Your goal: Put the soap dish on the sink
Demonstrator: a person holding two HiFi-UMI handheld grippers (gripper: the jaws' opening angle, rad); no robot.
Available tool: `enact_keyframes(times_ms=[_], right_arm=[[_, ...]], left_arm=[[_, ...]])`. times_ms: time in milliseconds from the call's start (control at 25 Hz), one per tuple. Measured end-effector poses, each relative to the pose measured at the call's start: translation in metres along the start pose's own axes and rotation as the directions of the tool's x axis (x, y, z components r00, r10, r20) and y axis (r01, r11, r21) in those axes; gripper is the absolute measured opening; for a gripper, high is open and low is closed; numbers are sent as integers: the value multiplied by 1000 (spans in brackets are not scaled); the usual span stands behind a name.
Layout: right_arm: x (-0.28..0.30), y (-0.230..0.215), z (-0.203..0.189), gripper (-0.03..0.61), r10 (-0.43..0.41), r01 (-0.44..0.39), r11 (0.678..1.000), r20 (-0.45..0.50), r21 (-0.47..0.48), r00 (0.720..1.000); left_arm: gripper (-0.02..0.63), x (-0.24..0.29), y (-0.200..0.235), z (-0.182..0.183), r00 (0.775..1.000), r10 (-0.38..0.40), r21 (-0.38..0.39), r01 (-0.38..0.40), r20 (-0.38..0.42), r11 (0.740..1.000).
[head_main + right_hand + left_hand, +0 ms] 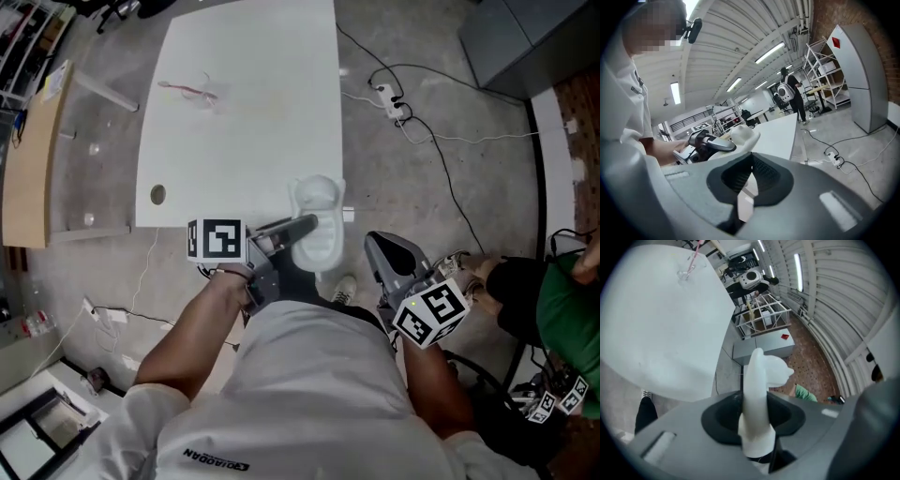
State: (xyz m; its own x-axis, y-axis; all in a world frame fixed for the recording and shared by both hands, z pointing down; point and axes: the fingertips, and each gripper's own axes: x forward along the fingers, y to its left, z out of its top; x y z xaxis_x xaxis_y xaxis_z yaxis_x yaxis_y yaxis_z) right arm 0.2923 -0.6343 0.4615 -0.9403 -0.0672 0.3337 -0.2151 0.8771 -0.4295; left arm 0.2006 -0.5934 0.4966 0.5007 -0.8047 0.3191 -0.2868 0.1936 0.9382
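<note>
A white worktop (239, 112) fills our upper-middle frame over grey concrete floor (422, 244) — cables (451, 187) and a power strip (389, 99) lie upper right. At centre, our left hand-held gripper (307, 225) clamps the white soap dish (317, 197) at the worktop's lower edge; the right hand-held gripper (380, 247) is clenched, empty.

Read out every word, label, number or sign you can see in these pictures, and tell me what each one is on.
Print on the white shirt: upside down in the head view, too small and blurred to read for certain.
Marker cubes: black-and-white square patterns only, no letters or numbers.
Red label on the grey cabinet: no text can be made out.
Nothing else legible.
</note>
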Motion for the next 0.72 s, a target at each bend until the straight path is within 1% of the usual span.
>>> enact_keyframes(times_ms=[160, 320, 400, 520, 600, 720], right_arm=[[28, -12, 6, 2, -63, 64, 998, -28, 23, 998], [50, -19, 3, 2, -116, 119, 992, -67, 45, 991], [60, -21, 1, 2, -136, 142, 989, -94, 52, 986], [74, -26, 1, 2, -169, 179, 982, -134, 64, 976], [88, -32, 3, 2, -184, 196, 978, -146, 73, 972], [109, -40, 11, 2, -196, 209, 975, -150, 80, 969]], left_arm=[[147, 13, 26, 38, 998, -15, -32, 13, -58, 999], [147, 28, 63, 66, 993, 1, -62, -9, -115, 998], [147, 36, 82, 75, 990, 9, -90, -22, -139, 996], [147, 46, 99, 83, 983, 7, -128, -31, -181, 991], [147, 49, 106, 92, 980, 6, -133, -33, -197, 991], [147, 52, 116, 104, 980, 16, -140, -44, -197, 989]])
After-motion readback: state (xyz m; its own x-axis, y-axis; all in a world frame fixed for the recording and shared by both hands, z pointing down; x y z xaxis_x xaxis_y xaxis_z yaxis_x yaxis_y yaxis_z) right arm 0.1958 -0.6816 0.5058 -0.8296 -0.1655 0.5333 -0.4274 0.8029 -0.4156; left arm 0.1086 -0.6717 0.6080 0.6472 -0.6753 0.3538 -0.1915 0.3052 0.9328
